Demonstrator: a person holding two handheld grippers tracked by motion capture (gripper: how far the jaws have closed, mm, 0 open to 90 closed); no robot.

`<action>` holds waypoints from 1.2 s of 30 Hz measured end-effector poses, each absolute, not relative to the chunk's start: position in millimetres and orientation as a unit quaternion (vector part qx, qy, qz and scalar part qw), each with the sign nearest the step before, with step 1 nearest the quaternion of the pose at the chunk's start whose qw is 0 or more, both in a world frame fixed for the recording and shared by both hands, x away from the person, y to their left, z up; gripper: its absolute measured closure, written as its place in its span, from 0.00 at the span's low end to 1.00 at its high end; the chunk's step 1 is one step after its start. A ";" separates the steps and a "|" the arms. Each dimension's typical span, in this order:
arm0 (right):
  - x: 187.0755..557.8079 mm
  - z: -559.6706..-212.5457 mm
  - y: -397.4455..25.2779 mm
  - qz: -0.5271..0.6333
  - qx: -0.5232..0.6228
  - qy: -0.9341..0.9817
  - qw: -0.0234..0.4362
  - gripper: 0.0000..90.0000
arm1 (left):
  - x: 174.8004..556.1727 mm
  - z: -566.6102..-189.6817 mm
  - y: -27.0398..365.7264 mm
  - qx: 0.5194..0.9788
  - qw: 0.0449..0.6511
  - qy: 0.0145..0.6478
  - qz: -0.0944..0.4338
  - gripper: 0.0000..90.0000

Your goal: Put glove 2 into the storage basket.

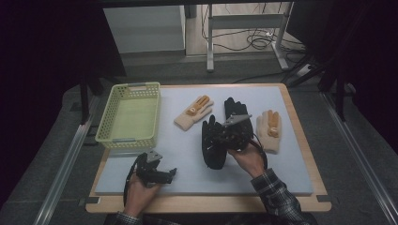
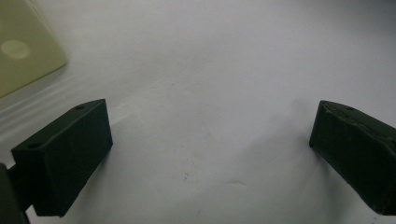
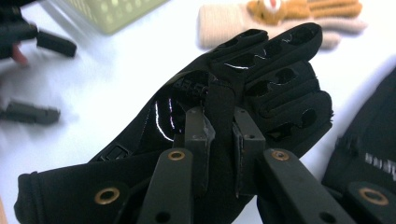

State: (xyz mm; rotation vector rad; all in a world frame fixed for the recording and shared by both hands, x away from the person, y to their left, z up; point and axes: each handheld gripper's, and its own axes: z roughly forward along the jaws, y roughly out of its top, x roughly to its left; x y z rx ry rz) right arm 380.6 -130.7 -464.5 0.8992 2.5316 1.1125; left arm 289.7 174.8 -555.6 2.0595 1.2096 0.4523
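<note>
A black glove [image 1: 212, 149] lies on the white mat [image 1: 187, 145], partly lifted, and my right gripper [image 1: 220, 137] grips it. In the right gripper view the gripper [image 3: 220, 122] is shut on a raised fold of this black glove [image 3: 261, 60] near its palm. A second black glove [image 1: 232, 108] lies just behind, its cuff at the edge of the right gripper view [image 3: 373, 135]. Two beige gloves with orange patches lie at centre back [image 1: 193, 111] and at the right [image 1: 269, 129]. My left gripper [image 1: 170, 173] rests near the mat's front left, open, with bare mat between its jaws [image 2: 210, 140].
A yellow-green mesh basket [image 1: 109, 123] stands on the back left of the mat, its corner in the left gripper view [image 2: 23, 46]. The mat lies on a wooden table [image 1: 300, 140]. Behind it are a metal frame [image 1: 210, 47] and cables [image 1: 258, 40] on the floor.
</note>
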 end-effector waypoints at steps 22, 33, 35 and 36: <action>367.8 -496.5 -157.3 0.379 0.331 0.858 0.106 0.46 | 289.6 -555.7 174.9 0.794 0.348 0.466 0.175 0.00; 381.9 -490.7 -172.0 0.383 0.342 0.849 0.126 0.45 | 289.6 -555.7 174.9 0.794 0.348 0.466 0.175 0.00; 389.8 -488.2 -178.5 0.381 0.348 0.846 0.137 0.46 | 289.6 -555.7 174.9 0.794 0.348 0.466 0.175 0.00; 389.8 -488.2 -178.5 0.381 0.348 0.846 0.137 0.46 | 289.6 -555.7 174.9 0.794 0.348 0.466 0.175 0.00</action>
